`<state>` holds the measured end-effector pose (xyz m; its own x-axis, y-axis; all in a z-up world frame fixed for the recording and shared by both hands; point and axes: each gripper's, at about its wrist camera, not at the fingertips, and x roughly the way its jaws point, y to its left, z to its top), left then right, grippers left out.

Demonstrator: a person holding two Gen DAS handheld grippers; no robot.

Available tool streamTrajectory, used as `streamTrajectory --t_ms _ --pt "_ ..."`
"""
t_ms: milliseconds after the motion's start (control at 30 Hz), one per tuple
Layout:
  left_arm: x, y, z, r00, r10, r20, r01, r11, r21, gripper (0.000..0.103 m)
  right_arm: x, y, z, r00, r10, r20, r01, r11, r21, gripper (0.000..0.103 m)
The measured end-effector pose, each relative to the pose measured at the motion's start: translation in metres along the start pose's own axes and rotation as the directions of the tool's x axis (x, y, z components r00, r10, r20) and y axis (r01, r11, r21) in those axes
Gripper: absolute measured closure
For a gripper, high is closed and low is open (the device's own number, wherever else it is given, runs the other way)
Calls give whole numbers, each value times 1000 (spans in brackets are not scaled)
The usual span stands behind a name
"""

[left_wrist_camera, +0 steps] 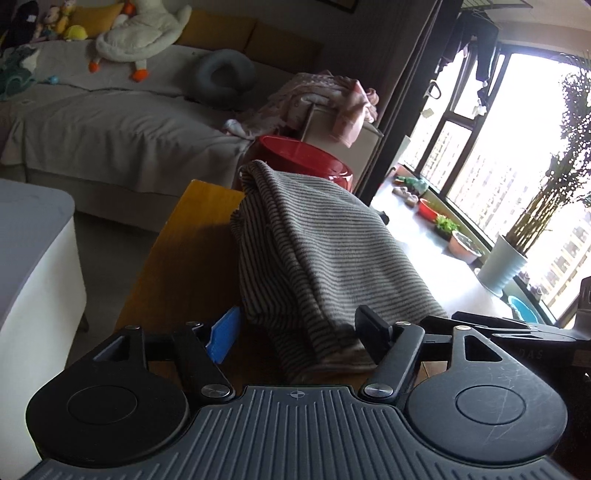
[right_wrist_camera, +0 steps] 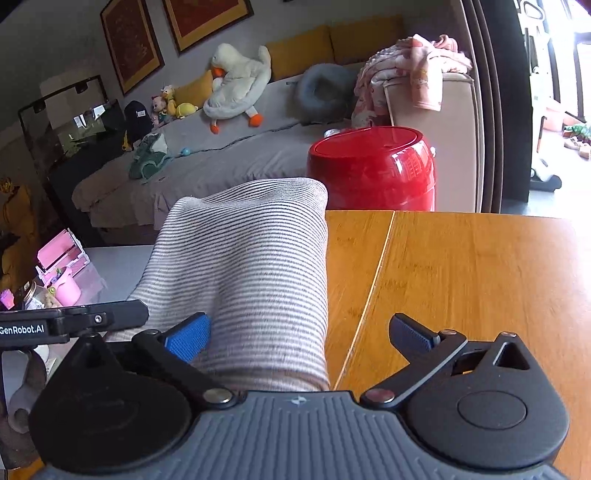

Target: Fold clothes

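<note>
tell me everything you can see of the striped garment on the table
The striped garment is a soft knit in pale grey with thin dark stripes, folded into a long, thick bundle with a rounded far end. It lies on the wooden table, along its edge. Its near end sits between the open right tongs, whose pads do not press it. The left tongs are open around its near end too.

A home living room is seen: a long sofa (right_wrist_camera: 221,162) draped in grey cloth, a plush goose (right_wrist_camera: 236,85) and small toys laid on it, framed pictures (right_wrist_camera: 207,18) hung above, potted plants (left_wrist_camera: 524,236) lined along a bright window (left_wrist_camera: 517,147).
</note>
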<state>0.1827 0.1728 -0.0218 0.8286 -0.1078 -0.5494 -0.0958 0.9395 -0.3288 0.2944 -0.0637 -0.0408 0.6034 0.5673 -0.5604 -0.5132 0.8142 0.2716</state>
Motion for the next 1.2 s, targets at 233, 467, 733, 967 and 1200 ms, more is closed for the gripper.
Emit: streamTrajectory --t_ms 233,467,733,967,1200 --pt "-26 -37 -62 993 102 -58 -103 995 -5 5 -54 -2 -62 995 -91 -50 92 996 12 0" --pt "-37 -71 -93 955 292 -43 -284 950 132 0 -89 14 -96 968 -234 -94 225 969 -102 0" --pt "-39 -79 -98 930 366 -41 -356 922 153 0 -89 13 -99 955 -284 -89 273 955 -114 0" --pt "-37 -81 -98 929 367 -40 -357 921 154 0 -90 15 -98 954 -287 -89 277 955 -111 0" --pt "-35 -82 -97 930 367 -41 -357 921 155 0 -91 15 -97 954 -287 -89 277 955 -109 0"
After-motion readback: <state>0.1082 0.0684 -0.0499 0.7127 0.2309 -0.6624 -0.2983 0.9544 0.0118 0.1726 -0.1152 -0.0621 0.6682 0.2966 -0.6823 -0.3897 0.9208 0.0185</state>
